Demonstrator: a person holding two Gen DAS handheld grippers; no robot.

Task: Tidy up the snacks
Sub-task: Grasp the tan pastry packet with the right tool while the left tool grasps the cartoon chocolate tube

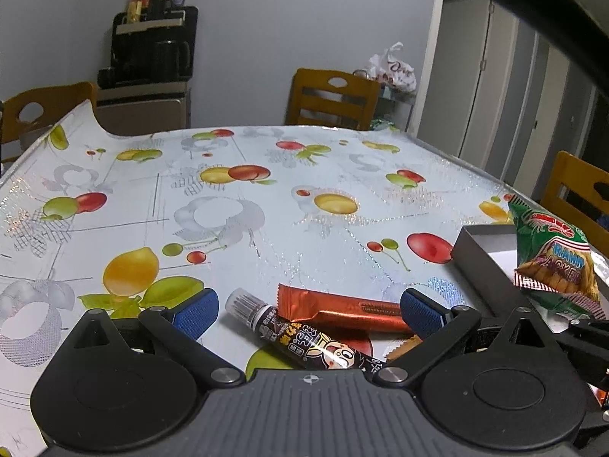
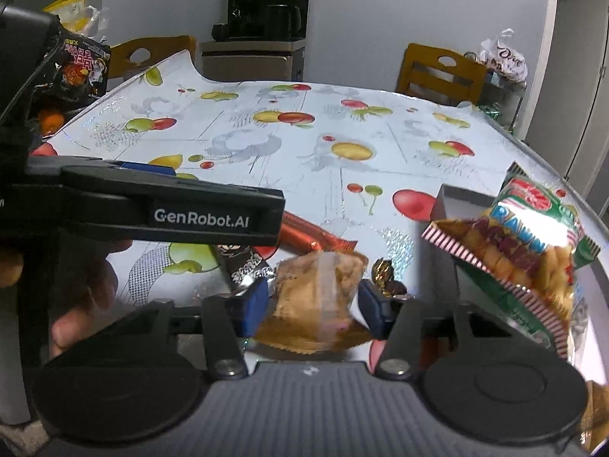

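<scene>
Snacks are lying on the near part of the desk [image 1: 266, 198], which is wearing a fruit-printed cloth. One tan snack packet [image 2: 316, 297] is sitting between the blue pads of the right gripper [image 2: 310, 306]; its jaws are standing partly closed, each pad at or against a side of the packet, though whether they are pressing on it cannot be told. A small gold-wrapped candy [image 2: 384, 272] is lying just beside the right pad. A green prawn cracker bag [image 2: 525, 251] is leaning at the right, over the rim of an open grey box [image 1: 479, 255] that is sitting near the right edge of the desk.

In the left wrist view, the left gripper [image 1: 309, 306] is hovering with its jaws wide apart and clamping nothing. Between the pads, a dark tube-shaped snack [image 1: 304, 339] with a clear cap is lying on the desk, and an orange wrapped bar [image 1: 342, 308] is lying just behind it, touching it.

In the right wrist view the left gripper's black body is crossing the left side, with a hand [image 2: 80, 297] showing beneath it. A dark snack bag [image 2: 82, 68] is showing at the upper left. Wooden chairs [image 1: 335, 99] are standing at the far side, and a dark appliance [image 1: 152, 45] is sitting on a cabinet against the wall.
</scene>
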